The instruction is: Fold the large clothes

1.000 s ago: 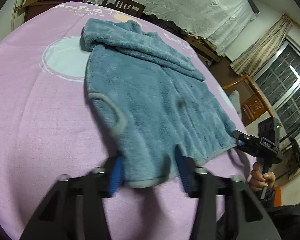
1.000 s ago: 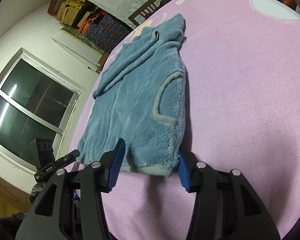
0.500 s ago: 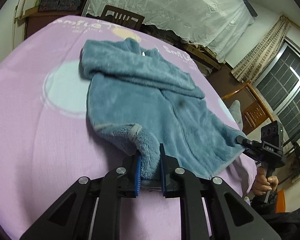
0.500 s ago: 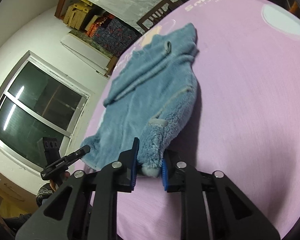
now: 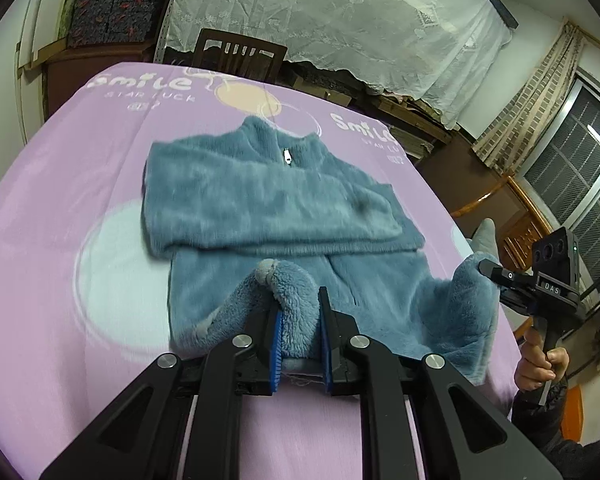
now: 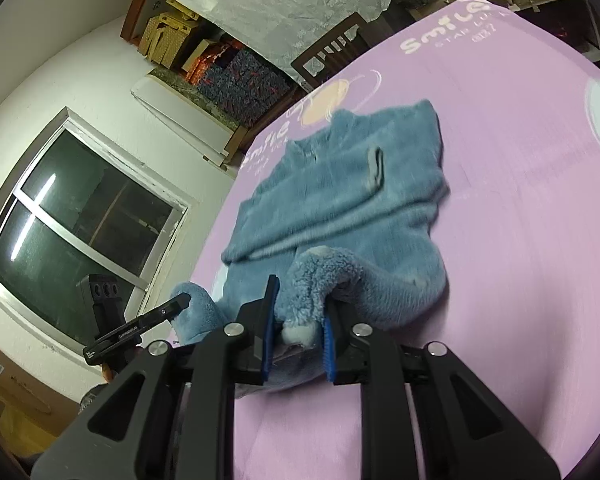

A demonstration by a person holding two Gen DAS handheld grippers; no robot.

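Fleece jacket (image 5: 268, 208) zipper pull (image 5: 287, 157) shows only from left wrist.

Looks like a home: lace curtain (image 5: 340, 28), wooden chair (image 5: 236, 54), barred window (image 5: 572, 152), stacked boxes (image 6: 236, 76), pink printed cover (image 5: 80, 152).

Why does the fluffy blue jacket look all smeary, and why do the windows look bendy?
Left wrist view: the blue jacket is smeared by motion blur, while the left tongs stay sharp. Right wrist view: same smear on the jacket and the pink sheet; the fisheye lens bows the dark window, where ceiling lights glare as streaks.
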